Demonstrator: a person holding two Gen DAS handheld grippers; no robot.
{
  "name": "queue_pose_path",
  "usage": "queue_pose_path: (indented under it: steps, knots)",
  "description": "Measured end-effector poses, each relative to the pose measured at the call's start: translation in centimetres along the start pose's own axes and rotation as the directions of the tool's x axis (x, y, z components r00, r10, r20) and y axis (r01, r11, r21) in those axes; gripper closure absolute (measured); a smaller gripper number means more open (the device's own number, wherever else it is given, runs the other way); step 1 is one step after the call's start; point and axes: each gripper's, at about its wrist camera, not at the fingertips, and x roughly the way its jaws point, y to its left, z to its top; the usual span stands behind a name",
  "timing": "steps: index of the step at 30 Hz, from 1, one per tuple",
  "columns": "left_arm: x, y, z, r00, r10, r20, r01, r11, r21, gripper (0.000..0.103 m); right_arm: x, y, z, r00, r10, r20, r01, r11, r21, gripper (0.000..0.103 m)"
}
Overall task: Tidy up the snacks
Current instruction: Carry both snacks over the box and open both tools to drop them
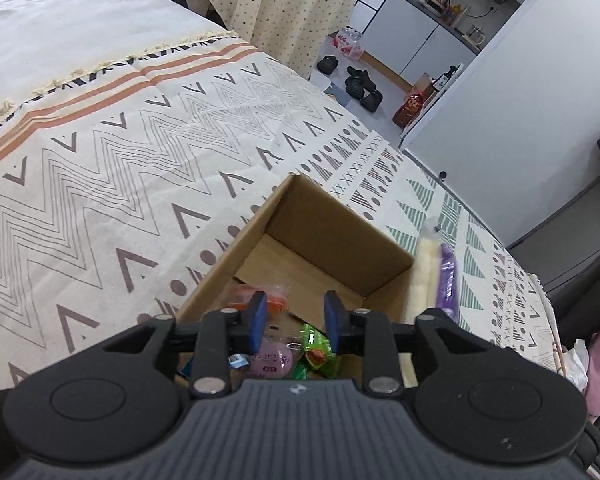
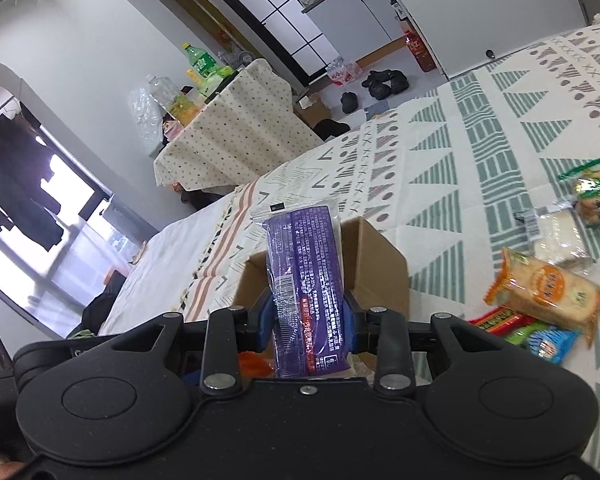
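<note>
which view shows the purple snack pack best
The right wrist view: the purple snack pack fills the centre, printed face readable, clamped in the right tongs. The left wrist view shows only its blurred edge beside the cardboard box.

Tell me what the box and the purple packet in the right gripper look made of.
Box: brown corrugated cardboard, matte, plain walls and folded bottom flaps. Purple packet: glossy, seemingly plastic film with a clear sealed end, glare and printed text; the right gripper is closed on it.
</note>
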Motion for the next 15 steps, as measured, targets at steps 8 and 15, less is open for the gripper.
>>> queue_pose_path:
  steps: [8,15]
  knots:
    - [-0.5,0.2,-0.4,0.999,0.050,0.014,-0.050,0.999,-0.001,0.032,0.4,-0.3,-0.2,1.000,-0.003,-0.028,0.004,1.000,0.008,0.044]
    - [-1.3,-0.6,-1.3,0.997,0.076,0.033,-0.077,0.997,0.020,0.020,-1.8,-0.6,0.0,0.997,-0.077,0.016,0.077,0.997,0.007,0.012]
